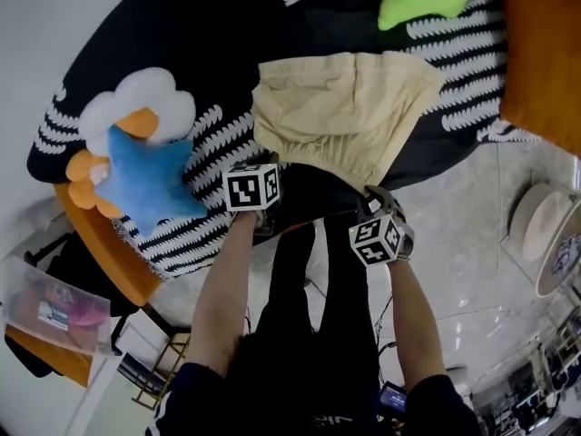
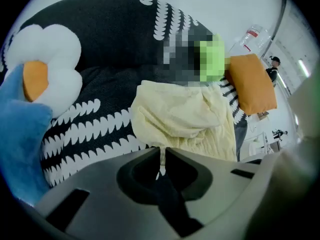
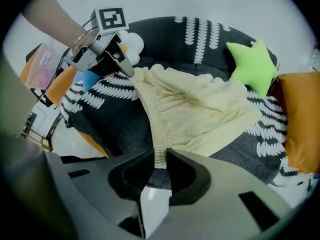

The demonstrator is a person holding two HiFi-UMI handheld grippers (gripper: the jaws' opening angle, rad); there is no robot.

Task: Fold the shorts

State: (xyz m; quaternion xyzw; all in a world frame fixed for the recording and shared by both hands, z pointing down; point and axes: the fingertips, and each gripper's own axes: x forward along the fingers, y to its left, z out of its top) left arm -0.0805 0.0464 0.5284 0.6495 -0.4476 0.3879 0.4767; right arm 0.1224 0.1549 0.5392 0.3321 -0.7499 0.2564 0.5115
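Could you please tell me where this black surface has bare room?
Widest bare patch: the black surface between the flower cushion, the shorts and the far rim. A narrow strip lies between the shorts and the orange cushion. Crowded: the left edge by the blue star cushion, and the near edge, where the left gripper and right gripper grip the shorts.

Your left forearm (image 1: pixel 222 289) and right forearm (image 1: pixel 413 312) reach forward side by side. Both grippers point steeply downward, and their marker cubes face the head view. Your left gripper (image 2: pixel 161 153) has its jaws pinched nearly together on a thin edge of the shorts (image 1: pixel 340 107). Your right gripper (image 3: pixel 160 156) has its jaws clamped on the gathered waistband (image 3: pixel 159 134).
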